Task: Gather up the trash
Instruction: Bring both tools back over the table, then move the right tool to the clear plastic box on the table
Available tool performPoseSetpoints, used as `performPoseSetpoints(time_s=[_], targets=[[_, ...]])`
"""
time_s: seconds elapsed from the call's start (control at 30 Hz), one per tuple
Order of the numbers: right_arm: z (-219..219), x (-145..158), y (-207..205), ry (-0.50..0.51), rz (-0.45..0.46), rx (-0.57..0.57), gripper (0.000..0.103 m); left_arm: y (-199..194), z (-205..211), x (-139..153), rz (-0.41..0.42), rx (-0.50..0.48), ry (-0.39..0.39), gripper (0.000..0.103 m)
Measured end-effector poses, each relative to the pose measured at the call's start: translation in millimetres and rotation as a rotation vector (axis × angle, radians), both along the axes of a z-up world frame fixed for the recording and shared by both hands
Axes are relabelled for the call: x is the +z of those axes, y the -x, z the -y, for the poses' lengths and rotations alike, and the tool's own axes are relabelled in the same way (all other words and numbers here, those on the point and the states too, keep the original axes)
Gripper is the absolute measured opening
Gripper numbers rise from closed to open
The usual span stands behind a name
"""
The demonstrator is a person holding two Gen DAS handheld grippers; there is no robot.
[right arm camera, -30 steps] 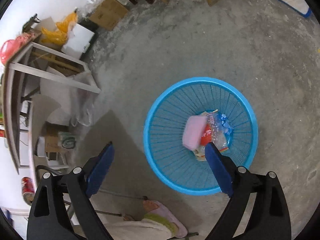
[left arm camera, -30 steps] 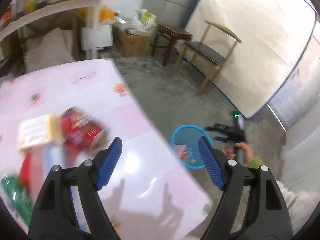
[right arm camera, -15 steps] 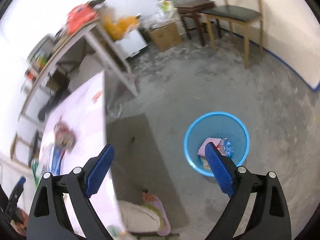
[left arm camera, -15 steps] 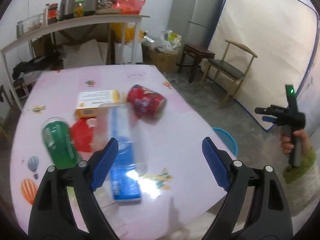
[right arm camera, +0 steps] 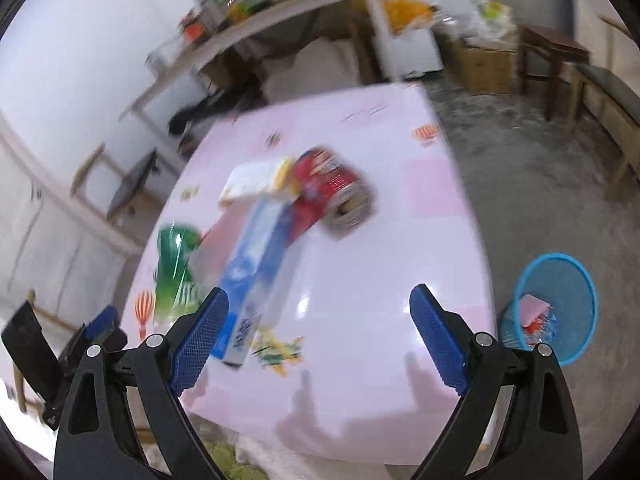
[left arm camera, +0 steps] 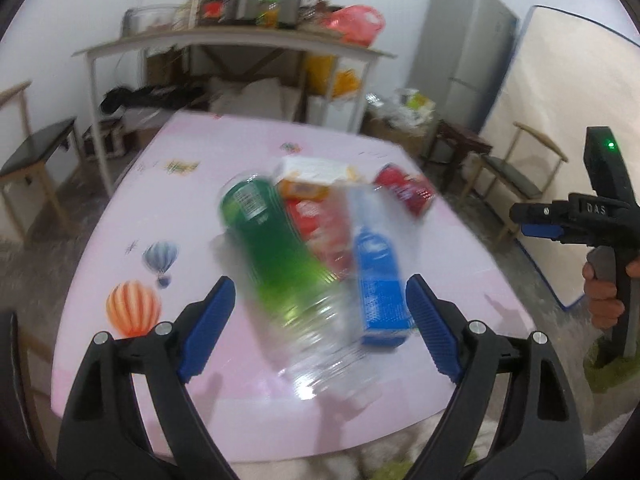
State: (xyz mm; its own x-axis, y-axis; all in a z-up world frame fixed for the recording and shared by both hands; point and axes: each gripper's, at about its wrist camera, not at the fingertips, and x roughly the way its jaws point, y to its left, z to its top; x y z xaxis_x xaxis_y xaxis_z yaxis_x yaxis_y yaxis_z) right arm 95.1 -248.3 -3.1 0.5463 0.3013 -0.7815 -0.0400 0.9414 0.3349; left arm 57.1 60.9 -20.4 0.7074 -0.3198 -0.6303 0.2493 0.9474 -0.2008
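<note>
While chairs (left arm camera: pixel 28 160) flank it, pink table (left arm camera: pixel 200 152) holds trash.

Counting on the pink table (left arm camera: pixel 120 216): one green-labelled bottle (left arm camera: pixel 276 256), one blue-labelled bottle (left arm camera: pixel 376 280), one red can (left arm camera: pixel 404 194), one white-and-orange box (left arm camera: pixel 312 180), one flat red wrapper (left arm camera: pixel 316 220) (blurred, edges hard to separate). Logging five trash pieces there. Tallying on the floor: one blue basket (right arm camera: pixel 576 280), holding at least two items, one pink piece (right arm camera: pixel 534 308) among them. Noting two wooden chairs and one stool in the left wrist view.
</note>
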Motion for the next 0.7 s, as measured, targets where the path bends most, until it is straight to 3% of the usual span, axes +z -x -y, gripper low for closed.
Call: performPoseSetpoints(time_s=[0.17, 0.37, 0.7], targets=[[-48.6, -30.7, -10.5, -0.015, -0.134, 0.090, 0.089, -6.4, -31.7, -17.2, -0.065, 0.075, 0.050, 0.083], [-68.1, -43.3, -13.6, -0.033, -0.189, 0.087, 0.089, -11.8, -55.1, -29.4, -0.105, 0.115, 0.102, 0.083], [-76.1, -36.6, -24.0, -0.033, -0.141, 0.005, 0.089, -18.6, -68.7, -40.3, -0.153, 0.100, 0.212, 0.083]])
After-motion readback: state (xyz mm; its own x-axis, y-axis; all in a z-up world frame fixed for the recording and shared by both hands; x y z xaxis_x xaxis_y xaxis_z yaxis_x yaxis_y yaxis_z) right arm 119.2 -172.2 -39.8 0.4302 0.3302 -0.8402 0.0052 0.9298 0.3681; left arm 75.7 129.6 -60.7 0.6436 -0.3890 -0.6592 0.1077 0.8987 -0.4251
